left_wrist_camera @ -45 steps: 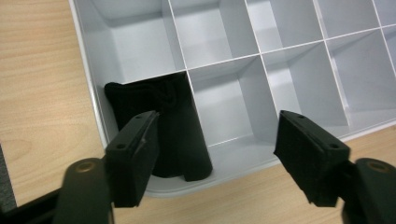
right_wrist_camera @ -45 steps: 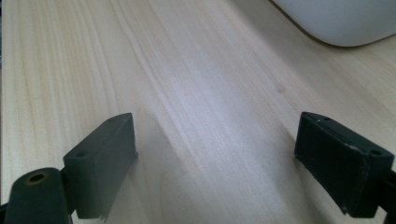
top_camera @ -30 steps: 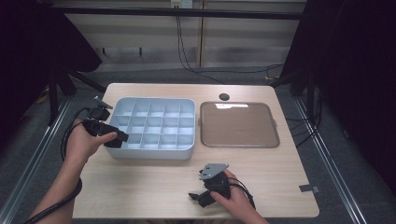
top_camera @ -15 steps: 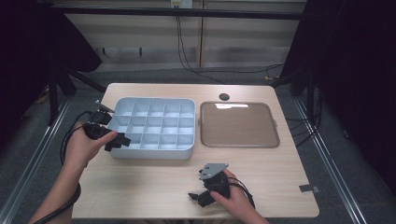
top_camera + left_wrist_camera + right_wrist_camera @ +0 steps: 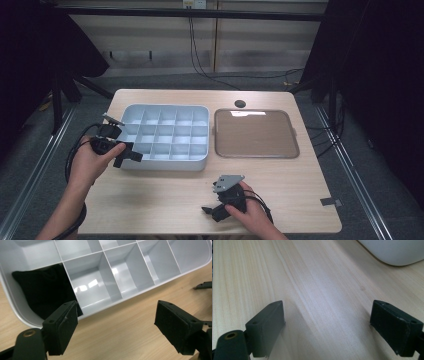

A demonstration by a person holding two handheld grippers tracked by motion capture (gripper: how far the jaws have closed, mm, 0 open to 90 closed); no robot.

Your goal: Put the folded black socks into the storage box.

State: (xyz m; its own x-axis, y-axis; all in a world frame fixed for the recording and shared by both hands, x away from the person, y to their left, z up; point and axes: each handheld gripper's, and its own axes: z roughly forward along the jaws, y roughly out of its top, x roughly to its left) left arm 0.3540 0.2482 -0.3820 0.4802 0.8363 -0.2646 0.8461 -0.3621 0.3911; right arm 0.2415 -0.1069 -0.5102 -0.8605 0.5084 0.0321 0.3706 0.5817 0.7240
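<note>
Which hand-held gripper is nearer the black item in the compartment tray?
Left. The left hand-held gripper hovers open at the grey compartment tray's near-left corner, just beside the black item. The right hand-held gripper sits open on the table, well short of the tray.

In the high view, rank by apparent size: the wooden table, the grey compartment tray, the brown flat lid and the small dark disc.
1. Light wooden table.
2. Pale grey compartment tray and brown flat square lid: look alike, not ranked.
3. Small dark round disc, clearly smallest.

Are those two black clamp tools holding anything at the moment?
No. The left hand-held gripper is open beside the grey tray; the right hand-held gripper is open above the table.
</note>
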